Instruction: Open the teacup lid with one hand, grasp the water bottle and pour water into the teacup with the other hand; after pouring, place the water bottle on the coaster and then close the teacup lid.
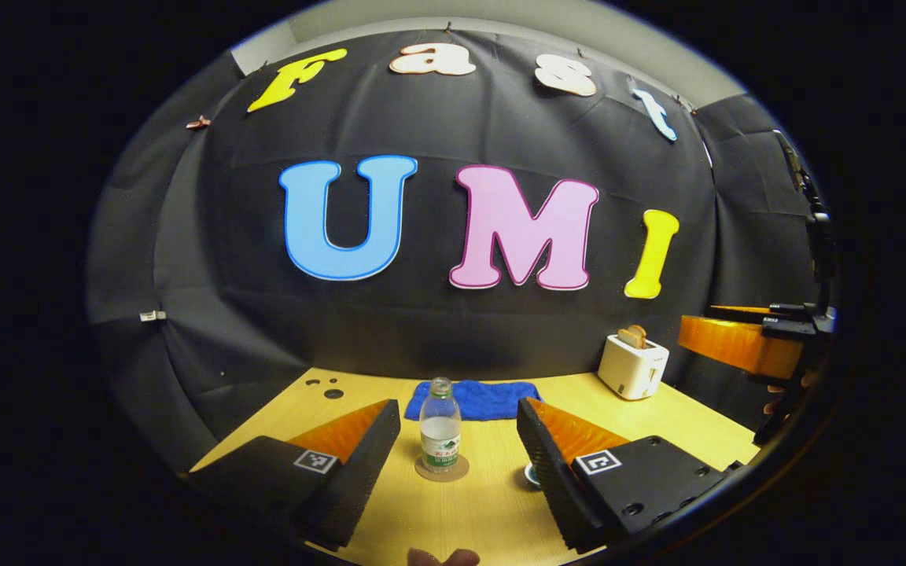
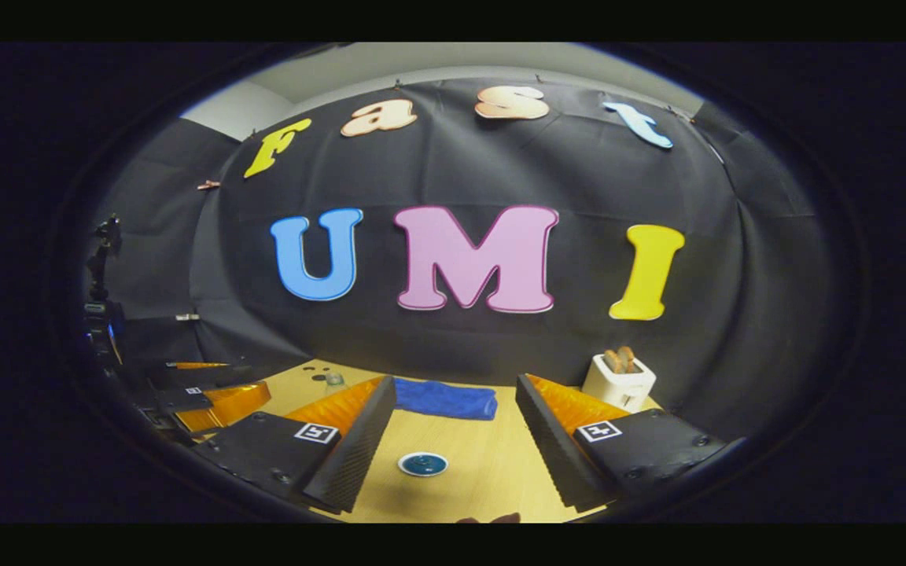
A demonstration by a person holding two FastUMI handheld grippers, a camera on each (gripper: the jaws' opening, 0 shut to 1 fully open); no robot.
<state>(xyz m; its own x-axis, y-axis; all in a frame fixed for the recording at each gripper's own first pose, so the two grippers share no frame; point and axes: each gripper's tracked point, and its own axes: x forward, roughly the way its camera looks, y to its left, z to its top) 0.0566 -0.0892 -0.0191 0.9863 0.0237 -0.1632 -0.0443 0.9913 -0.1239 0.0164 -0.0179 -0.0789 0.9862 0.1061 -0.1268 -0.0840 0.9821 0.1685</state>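
Both tongs hang spread above the table (image 1: 492,503): the left tongs (image 1: 458,440) frame an upright, part-filled water bottle (image 1: 440,428) on its coaster (image 1: 442,472), the right tongs (image 2: 455,432) the lidded teacup (image 2: 423,464).

I can't make out any readable words here. The water bottle (image 1: 440,425) carries a green and white label, its print too small for me to read. Each of my gripper bodies wears a square black-and-white marker tag (image 1: 315,461), a pattern rather than text.
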